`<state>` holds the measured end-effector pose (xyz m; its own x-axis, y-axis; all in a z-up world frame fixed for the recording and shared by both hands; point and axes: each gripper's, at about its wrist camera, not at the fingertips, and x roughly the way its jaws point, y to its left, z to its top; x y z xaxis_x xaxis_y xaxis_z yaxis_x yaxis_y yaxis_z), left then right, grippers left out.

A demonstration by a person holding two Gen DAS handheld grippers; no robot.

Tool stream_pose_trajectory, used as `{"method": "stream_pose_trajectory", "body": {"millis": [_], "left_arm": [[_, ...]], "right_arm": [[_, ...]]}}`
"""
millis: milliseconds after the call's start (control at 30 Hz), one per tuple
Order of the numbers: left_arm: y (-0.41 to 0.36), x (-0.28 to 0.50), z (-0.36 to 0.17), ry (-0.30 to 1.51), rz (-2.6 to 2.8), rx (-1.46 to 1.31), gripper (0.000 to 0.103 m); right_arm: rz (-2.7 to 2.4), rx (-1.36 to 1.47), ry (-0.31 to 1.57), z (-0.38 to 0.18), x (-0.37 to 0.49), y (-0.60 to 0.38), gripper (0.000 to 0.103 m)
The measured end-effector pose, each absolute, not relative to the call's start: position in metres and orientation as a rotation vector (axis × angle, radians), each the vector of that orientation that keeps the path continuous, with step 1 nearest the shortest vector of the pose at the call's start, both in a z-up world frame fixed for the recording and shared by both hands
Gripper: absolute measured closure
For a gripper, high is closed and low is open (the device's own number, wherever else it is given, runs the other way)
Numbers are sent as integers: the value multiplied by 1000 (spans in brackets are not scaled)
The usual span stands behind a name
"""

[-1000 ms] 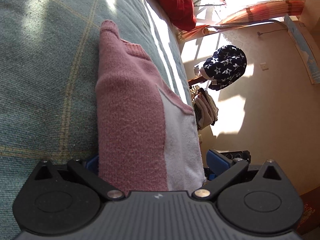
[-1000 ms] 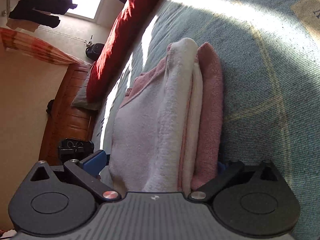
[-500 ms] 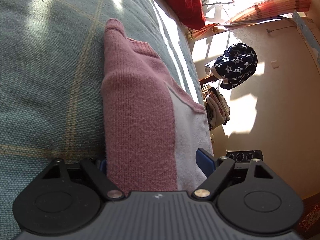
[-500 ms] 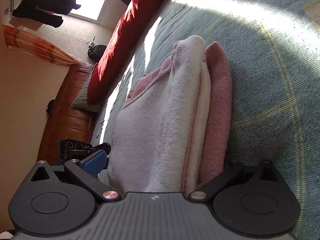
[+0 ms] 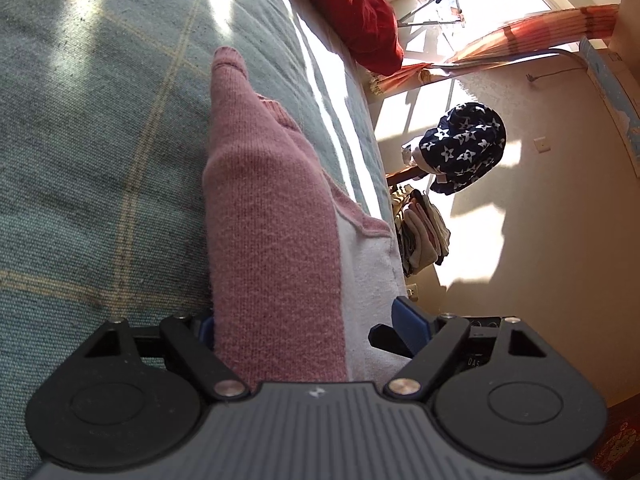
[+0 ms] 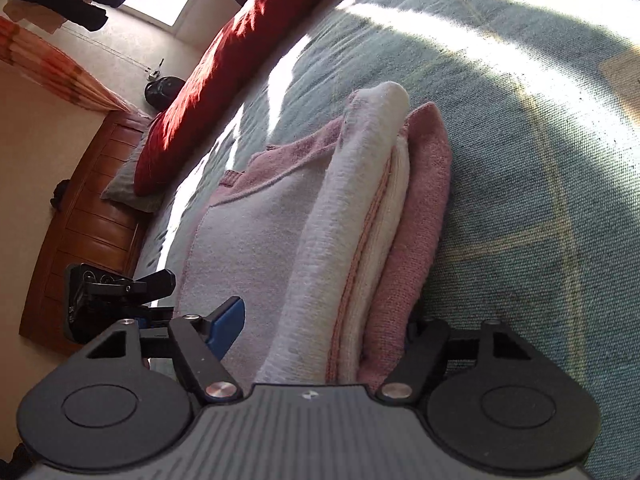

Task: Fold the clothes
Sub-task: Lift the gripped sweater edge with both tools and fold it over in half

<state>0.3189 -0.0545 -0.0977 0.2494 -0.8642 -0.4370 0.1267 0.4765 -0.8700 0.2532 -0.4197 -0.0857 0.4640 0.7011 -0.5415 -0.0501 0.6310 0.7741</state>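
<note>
Two grippers, left gripper (image 5: 308, 332) and right gripper (image 6: 320, 330), each apparently clamp the folded pink-and-white sweater (image 6: 360, 216) near the bedspread (image 5: 100, 160) edge. Uneven release could let stacked layers splay, undoing the fold.

Dusty pink and white knit sweater (image 5: 272, 240), grey-green bedspread (image 5: 100, 160) crossed by thin yellow check lines, deep red pillow (image 6: 208, 80), navy cloth with white stars (image 5: 464, 148), orange-striped curtain (image 5: 532, 32), black grippers with blue finger pads (image 5: 408, 324), reddish-brown wooden headboard (image 6: 88, 224)
</note>
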Motion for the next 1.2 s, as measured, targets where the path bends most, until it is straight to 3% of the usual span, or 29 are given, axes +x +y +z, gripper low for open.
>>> {"method": "stream_pose_trajectory", "body": {"millis": [133, 300, 533, 667, 733, 800, 867, 967, 1200], "left_arm": [[-53, 316, -88, 1087, -823, -825, 21], [-54, 316, -87, 1096, -815, -803, 21], [-48, 320, -111, 1138, -781, -779, 19], [-57, 322, -107, 1143, -797, -774, 6], [-63, 321, -104, 1145, -805, -755, 6], [-69, 321, -100, 1147, -812, -737, 10], [-58, 316, -97, 1131, -804, -779, 27], [-51, 315, -93, 1114, -794, -809, 41], [-45, 312, -76, 1091, -802, -795, 43]], "right_arm": [[536, 804, 961, -84, 248, -426, 37], [530, 800, 985, -92, 250, -428, 37], [532, 812, 1000, -99, 252, -429, 33], [544, 841, 985, -97, 252, -427, 23], [551, 855, 977, -96, 253, -426, 22], [557, 870, 970, -94, 253, -425, 23], [563, 884, 962, -93, 253, -424, 34], [572, 906, 950, -91, 254, -423, 41], [587, 885, 938, -73, 250, -418, 41]]}}
